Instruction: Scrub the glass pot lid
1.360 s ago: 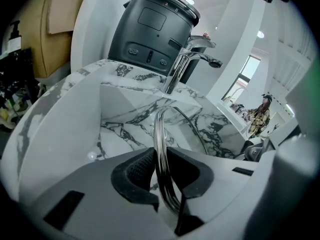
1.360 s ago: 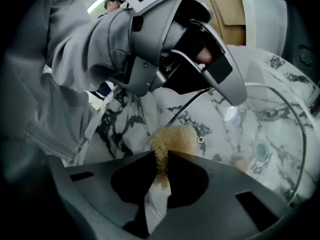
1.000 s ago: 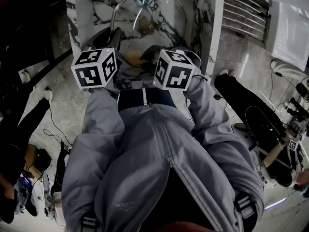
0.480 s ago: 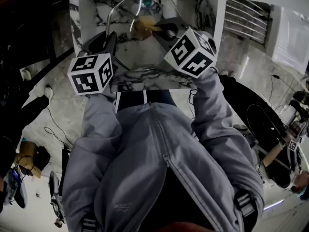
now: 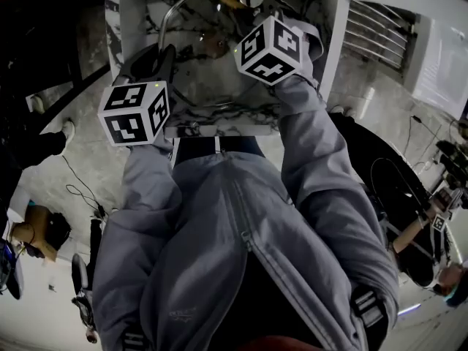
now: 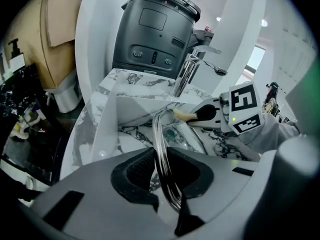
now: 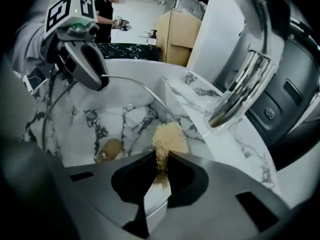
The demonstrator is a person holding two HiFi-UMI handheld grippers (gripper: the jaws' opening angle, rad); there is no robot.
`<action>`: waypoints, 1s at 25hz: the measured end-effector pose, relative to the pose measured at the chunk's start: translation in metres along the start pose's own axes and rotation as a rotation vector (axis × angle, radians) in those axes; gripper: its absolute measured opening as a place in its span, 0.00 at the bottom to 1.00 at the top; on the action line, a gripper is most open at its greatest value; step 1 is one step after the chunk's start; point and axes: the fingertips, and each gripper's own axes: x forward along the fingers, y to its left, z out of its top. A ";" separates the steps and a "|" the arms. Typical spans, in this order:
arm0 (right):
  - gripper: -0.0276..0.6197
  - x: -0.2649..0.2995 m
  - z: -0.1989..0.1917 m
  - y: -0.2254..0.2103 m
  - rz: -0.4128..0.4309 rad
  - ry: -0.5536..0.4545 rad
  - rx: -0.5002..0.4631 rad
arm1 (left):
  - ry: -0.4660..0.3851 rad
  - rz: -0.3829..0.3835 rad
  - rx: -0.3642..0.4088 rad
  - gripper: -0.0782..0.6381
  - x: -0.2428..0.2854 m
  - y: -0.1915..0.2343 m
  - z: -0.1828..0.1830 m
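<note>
**Left gripper** (image 6: 162, 171): fingers narrow, clamped on the rim of the glass pot lid (image 6: 159, 129). The lid stands tilted inside the marble sink (image 6: 107, 129) and is gripped at the sink's near-left corner.

**Right gripper** (image 7: 161, 168): fingers shut on a tan scrub pad (image 7: 169, 136), at the sink's faucet (image 7: 240, 91) edge.

Keep your left grip firm. Press the pad flat and work round from rim to knob (image 7: 109, 150).

Whether the pad touches the glass is unclear, and the lid's lower edge is hidden.

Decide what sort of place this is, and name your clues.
Likely a sink station in a workshop or lab: white marble-veined basin, curved chrome tap, tall brown cardboard box behind.
</note>
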 end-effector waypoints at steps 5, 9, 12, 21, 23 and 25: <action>0.12 0.017 0.001 0.026 0.066 0.035 -0.068 | 0.002 0.008 0.004 0.23 0.000 0.002 0.000; 0.12 0.019 -0.006 0.063 0.186 0.083 -0.113 | 0.003 0.013 0.000 0.23 0.000 0.003 -0.001; 0.12 0.013 -0.015 0.089 0.251 0.099 -0.118 | 0.000 0.016 0.000 0.23 0.000 0.004 -0.001; 0.12 -0.010 -0.035 0.137 0.379 0.135 -0.118 | -0.010 0.020 0.003 0.23 -0.001 0.002 -0.001; 0.12 -0.014 -0.038 0.149 0.404 0.137 -0.126 | -0.012 0.021 0.004 0.23 -0.001 0.001 -0.001; 0.12 -0.019 -0.040 0.161 0.430 0.138 -0.143 | -0.015 0.022 0.006 0.23 -0.001 0.001 -0.001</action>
